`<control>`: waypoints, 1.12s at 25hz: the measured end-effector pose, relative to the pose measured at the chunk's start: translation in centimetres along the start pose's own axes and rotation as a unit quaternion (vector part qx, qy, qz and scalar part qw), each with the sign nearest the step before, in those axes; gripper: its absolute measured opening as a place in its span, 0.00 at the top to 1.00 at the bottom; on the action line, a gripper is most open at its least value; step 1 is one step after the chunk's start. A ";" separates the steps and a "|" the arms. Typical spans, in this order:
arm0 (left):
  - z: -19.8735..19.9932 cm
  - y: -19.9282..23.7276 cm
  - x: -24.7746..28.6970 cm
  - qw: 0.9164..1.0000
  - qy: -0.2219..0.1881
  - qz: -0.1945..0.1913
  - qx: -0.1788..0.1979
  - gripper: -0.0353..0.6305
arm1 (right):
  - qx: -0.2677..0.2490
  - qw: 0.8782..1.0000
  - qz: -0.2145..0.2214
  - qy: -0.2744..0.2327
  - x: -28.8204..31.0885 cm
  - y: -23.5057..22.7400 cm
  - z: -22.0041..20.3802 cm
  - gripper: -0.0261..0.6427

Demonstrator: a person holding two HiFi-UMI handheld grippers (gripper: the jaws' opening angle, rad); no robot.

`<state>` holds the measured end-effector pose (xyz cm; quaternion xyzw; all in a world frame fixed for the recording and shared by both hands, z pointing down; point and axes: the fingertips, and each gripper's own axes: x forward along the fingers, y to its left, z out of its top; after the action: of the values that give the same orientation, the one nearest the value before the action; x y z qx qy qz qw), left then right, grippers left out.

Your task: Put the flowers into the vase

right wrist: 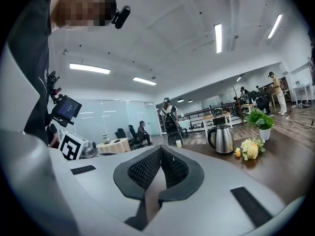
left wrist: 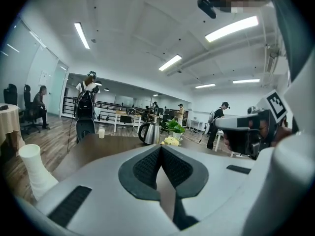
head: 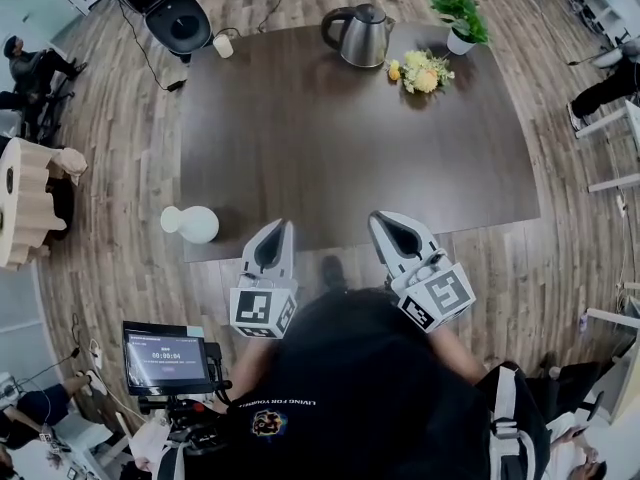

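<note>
A small bunch of yellow and white flowers [head: 421,71] lies on the far right of the dark brown table [head: 350,158]; it also shows as the flowers [left wrist: 171,141] and the flowers [right wrist: 249,149] in the gripper views. A white vase [head: 190,224] stands at the table's near left corner, seen as the vase [left wrist: 36,172] low at the left. My left gripper [head: 281,228] and right gripper [head: 383,220] hover at the table's near edge, both shut and empty, far from the flowers.
A steel kettle [head: 358,34] stands at the table's far side, beside a potted green plant [head: 460,18] and a small white cup [head: 223,45]. A black chair [head: 172,13] stands beyond the far left corner. People stand and sit around the room.
</note>
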<state>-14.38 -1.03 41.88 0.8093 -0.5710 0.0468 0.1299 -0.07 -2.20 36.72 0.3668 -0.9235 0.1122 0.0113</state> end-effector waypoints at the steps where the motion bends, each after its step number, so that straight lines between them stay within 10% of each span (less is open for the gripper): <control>1: 0.1 0.7 -0.1 1.000 -0.002 0.000 -0.002 0.94 | -0.003 1.000 -0.001 0.001 0.5 0.3 0.1 0.93; 28: 0.7 7.6 0.5 0.997 -0.026 0.056 -0.041 0.94 | -0.106 0.993 -0.044 0.009 5.3 -5.9 5.7 0.93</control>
<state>-21.34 -4.06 42.46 0.7707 -0.6203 0.0094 0.1455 0.40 -11.15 32.86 0.4025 -0.9131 0.0164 0.0634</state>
